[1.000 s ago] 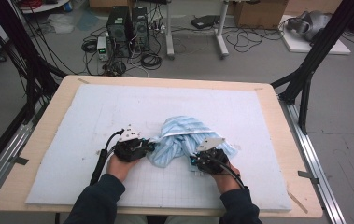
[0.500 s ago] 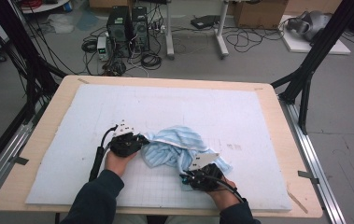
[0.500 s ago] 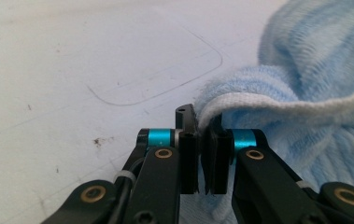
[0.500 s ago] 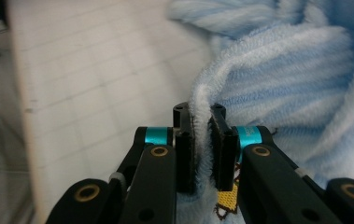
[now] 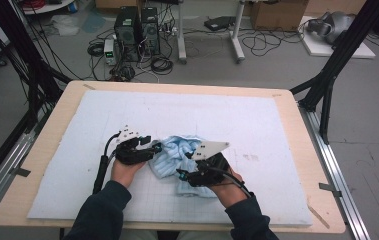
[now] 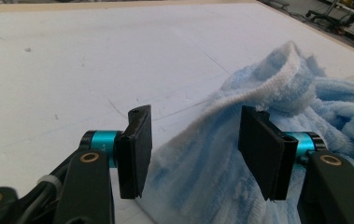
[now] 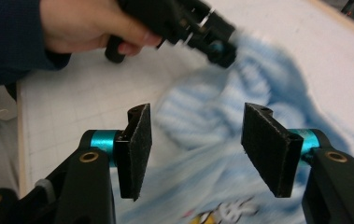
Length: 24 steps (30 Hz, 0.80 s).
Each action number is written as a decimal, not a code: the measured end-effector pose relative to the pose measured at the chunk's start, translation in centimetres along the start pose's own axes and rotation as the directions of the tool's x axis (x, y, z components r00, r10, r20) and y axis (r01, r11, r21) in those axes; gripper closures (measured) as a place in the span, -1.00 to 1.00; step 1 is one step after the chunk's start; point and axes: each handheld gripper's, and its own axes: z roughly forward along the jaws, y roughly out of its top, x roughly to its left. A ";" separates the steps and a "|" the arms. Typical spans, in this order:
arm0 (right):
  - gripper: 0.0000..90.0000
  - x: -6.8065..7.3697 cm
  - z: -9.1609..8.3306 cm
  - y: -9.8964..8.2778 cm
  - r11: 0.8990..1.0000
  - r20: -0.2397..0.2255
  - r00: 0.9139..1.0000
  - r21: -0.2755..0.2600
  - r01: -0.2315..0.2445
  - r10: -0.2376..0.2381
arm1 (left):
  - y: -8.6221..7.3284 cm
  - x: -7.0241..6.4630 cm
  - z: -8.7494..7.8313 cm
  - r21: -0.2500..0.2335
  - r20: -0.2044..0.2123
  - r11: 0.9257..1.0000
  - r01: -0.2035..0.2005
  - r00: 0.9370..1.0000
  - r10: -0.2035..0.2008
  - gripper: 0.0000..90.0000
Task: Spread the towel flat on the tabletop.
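Wooden table (image 5: 297, 130), pale, topped by white gridded mat (image 5: 247, 125) over nearly the whole surface.

Blue towel (image 5: 174, 157), fluffy terry with paler stripes, crumpled in a low heap on the mat, near the person's edge of the table and a little left of its middle. In left gripper view (image 6: 277, 121), raised ridge of one fold standing up from the heap; in right gripper view (image 7: 240, 140), blurred, with a small printed picture near the bottom edge.

Dark blue sleeves (image 5: 99, 215), two, entering from the table's near edge, one on each side of the towel.

Right gripper (image 5: 189, 172), black, with grey three-cornered plate on top, held over the towel's near right part. Jaws apart, just been opening, nothing clamped; towel seen beyond and below the pads (image 7: 139, 149), out of contact with them.

Left gripper (image 5: 154, 147), black, with cable trailing back along the forearm, at the towel's left edge. Jaws apart, just been opening; towel edge lying between the pads (image 6: 139, 149), right pad just beside the raised fold, no squeeze on the cloth visible.

Left hand (image 7: 90, 25), seen in right gripper view beyond the towel, wrapped round the left gripper's handle.
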 end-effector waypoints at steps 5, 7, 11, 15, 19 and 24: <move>-0.06 -2.0 0.3 1.9 0.999 0.084 0.995 0.028 0.045 -0.047 | -0.2 0.0 -0.8 0.004 0.006 1.000 -0.012 1.000 0.012 -0.04; -0.07 -2.5 0.8 2.1 0.998 0.094 0.994 0.042 0.054 -0.058 | -0.1 -0.3 -1.2 -0.008 0.011 1.000 -0.030 0.999 0.030 -0.04; -0.16 -4.9 3.5 1.9 0.996 0.112 0.993 0.089 0.031 -0.041 | -0.3 -0.2 -2.1 -0.029 0.012 0.999 -0.028 1.000 0.028 -0.04; -0.18 -6.6 5.9 1.6 0.990 0.087 0.996 0.136 0.025 -0.037 | -1.1 0.2 -2.7 -0.022 0.008 1.000 -0.017 1.000 0.017 -0.04; -0.08 -7.2 7.5 2.1 0.989 0.038 0.998 0.142 0.045 -0.051 | -1.4 0.4 -2.9 -0.011 0.012 1.000 -0.018 1.000 0.018 -0.03; 0.71 -7.8 8.7 1.8 0.979 0.019 0.998 0.196 0.057 -0.062 | -1.4 0.0 -2.9 -0.009 0.027 1.000 -0.026 0.999 0.026 -0.03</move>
